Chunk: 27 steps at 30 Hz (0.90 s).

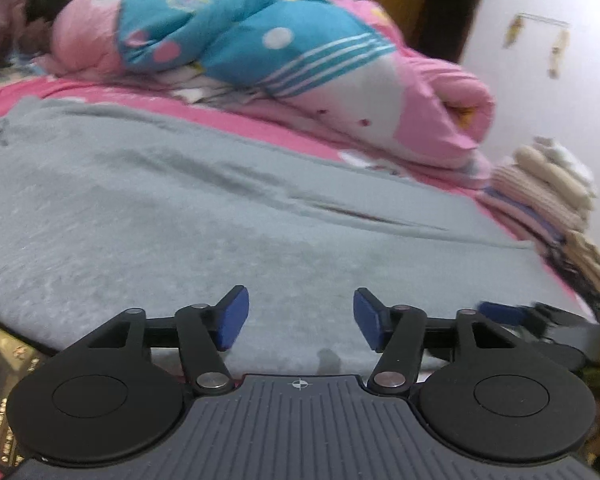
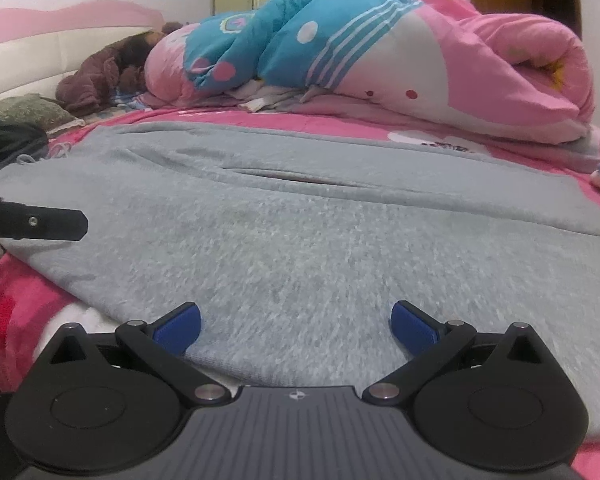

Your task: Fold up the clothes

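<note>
The flat grey knit garment (image 2: 300, 216) lies spread beneath both parted, empty claws: left gripper (image 1: 301, 318), right gripper (image 2: 296, 330).

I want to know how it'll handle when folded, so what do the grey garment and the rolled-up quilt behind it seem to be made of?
Grey garment: likely a soft knit or fleece, matte; fuzzy, speckled nap and gentle creases.
Quilt: probably a padded cotton-type cover, smooth and printed; puffy roll with crisp folds. Fibre can't be confirmed.

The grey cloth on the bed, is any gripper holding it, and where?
No. The left gripper and the right gripper both stand open above the near edge of the grey cloth, with nothing pinched between the pads.
</note>
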### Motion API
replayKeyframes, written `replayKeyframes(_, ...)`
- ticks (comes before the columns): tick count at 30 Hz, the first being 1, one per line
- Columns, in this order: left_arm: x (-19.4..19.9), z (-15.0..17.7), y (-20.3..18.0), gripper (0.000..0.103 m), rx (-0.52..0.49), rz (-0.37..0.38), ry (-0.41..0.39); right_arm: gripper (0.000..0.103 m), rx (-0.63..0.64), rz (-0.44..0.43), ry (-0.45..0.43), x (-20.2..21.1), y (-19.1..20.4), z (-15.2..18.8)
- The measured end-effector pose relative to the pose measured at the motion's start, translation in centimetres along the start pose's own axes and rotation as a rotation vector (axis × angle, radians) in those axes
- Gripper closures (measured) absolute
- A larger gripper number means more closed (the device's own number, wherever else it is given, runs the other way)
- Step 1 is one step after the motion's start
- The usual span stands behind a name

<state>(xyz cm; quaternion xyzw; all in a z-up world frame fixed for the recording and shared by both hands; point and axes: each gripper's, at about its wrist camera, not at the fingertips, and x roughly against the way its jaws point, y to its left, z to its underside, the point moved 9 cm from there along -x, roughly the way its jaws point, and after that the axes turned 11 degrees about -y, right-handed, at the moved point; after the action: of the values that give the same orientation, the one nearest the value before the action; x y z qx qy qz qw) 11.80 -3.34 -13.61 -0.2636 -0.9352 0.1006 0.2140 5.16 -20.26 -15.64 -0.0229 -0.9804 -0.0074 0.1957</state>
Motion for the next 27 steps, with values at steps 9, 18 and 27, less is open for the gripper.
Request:
replayKeyframes(9,-1.3,0.8,0.2,0.001,-0.026,-0.045,0.051,0.000,-0.011,0.029,0.014,-0.1,0.1,-0.1)
replayKeyframes(18,-1.8,1.1,-0.3,0.000,-0.065,-0.107,0.072,0.000,-0.024,0.063,0.015,-0.3,0.3,-0.1)
replayKeyframes(27,-1.9,1.1,-0.2,0.000,-0.044,-0.132,0.081,0.000,-0.048,0.071,0.009,0.4,0.1,-0.4)
